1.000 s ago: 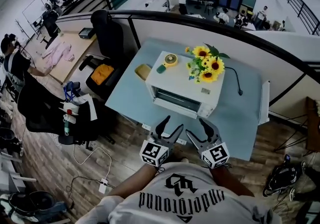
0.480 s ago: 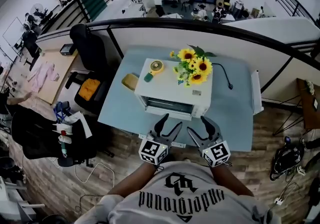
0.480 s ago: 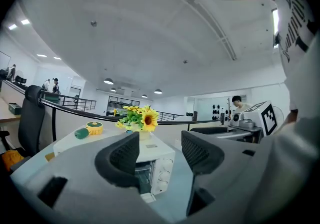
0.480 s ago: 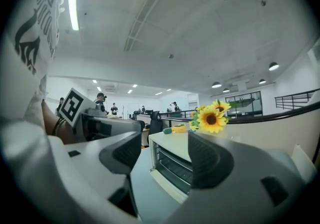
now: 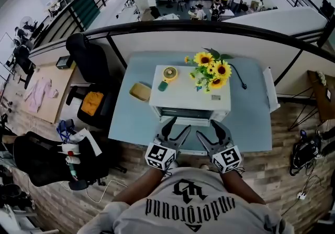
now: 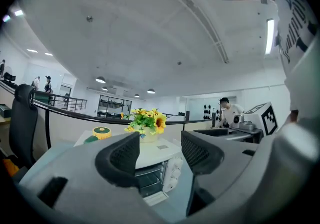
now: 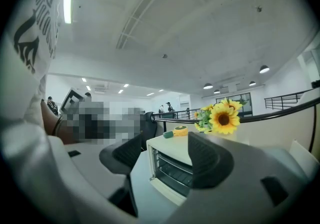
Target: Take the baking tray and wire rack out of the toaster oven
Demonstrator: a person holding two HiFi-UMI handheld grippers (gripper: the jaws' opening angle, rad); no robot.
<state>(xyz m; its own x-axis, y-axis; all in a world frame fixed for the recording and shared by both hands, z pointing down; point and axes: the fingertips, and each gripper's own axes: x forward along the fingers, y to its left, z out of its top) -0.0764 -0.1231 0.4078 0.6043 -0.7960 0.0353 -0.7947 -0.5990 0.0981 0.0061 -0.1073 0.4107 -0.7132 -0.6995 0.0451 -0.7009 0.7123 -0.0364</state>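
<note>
A white toaster oven (image 5: 189,91) stands on a light blue table (image 5: 131,118), its front facing me. Dark rack bars (image 7: 176,170) show inside its front; the baking tray is not discernible, and I cannot tell whether the door is down. My left gripper (image 5: 176,127) is open and empty, level, just short of the oven's front left. My right gripper (image 5: 209,129) is likewise open and empty at the front right. In the left gripper view the oven (image 6: 161,174) sits between the spread jaws of the left gripper (image 6: 160,150). The right gripper (image 7: 166,153) frames the oven (image 7: 170,148) the same way.
A vase of sunflowers (image 5: 212,69), a yellow round object (image 5: 169,74) and a green item (image 5: 163,86) rest on the oven top. A yellow block (image 5: 140,91) lies on the table left of the oven. A black cable (image 5: 241,78) runs behind; a black office chair (image 5: 89,60) stands to the left.
Both grippers have come nearer to the table and now reach over its front edge close to the oven's front. Their jaws have stayed open and empty.
</note>
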